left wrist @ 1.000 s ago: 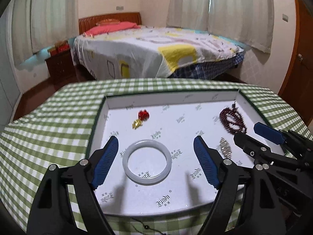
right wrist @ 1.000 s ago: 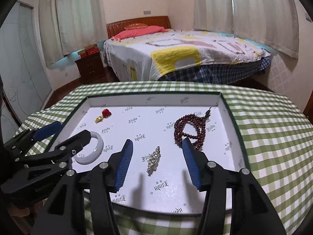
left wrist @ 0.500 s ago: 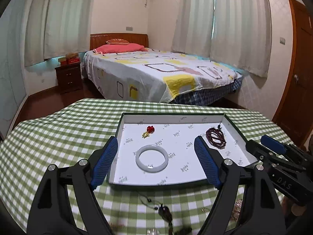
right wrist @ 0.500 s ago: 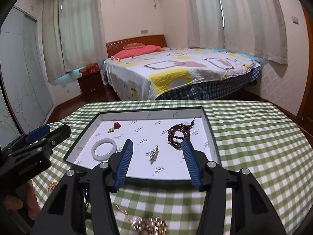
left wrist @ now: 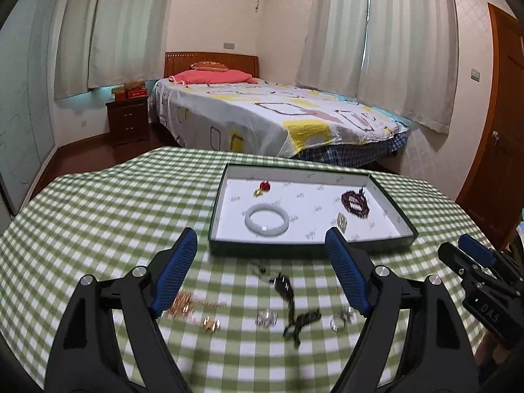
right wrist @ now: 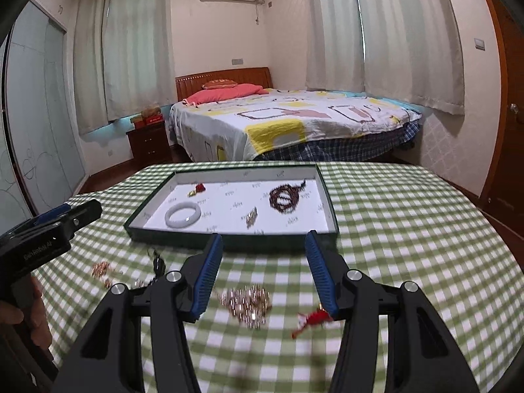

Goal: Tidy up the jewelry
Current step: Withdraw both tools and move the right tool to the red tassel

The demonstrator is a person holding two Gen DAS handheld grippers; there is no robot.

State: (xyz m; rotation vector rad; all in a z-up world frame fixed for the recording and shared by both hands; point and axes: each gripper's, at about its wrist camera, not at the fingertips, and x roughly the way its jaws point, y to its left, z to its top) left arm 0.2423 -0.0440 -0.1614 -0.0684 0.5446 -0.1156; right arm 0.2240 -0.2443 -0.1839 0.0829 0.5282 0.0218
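A dark green tray [left wrist: 308, 247] with a white floor lies on the green checked table. In it are a white bangle [left wrist: 249, 221], a dark red bead bracelet [left wrist: 345, 201], a red and gold charm [left wrist: 263, 187] and a small silver piece [left wrist: 341, 221]. On the cloth in front lie a gold chain [left wrist: 181, 304], rings [left wrist: 267, 317] and a dark pendant cord [left wrist: 285, 286]. My left gripper [left wrist: 259, 232] hangs open and empty over these. My right gripper [right wrist: 263, 235] is open above a rose-gold chain heap [right wrist: 247, 301] and a red piece [right wrist: 314, 319], with the tray [right wrist: 229, 244] just beyond.
The table's rounded edge drops off at the left [left wrist: 19, 216] and the far side. Behind it stand a bed [left wrist: 278, 121] and a nightstand [left wrist: 129, 121], with a wooden door [left wrist: 501, 131] at the right. A hand [right wrist: 19, 308] holds the left gripper's handle.
Both grippers have drawn back from over the tray toward the near side of the table and risen a little. The loose jewelry on the cloth has come into view.
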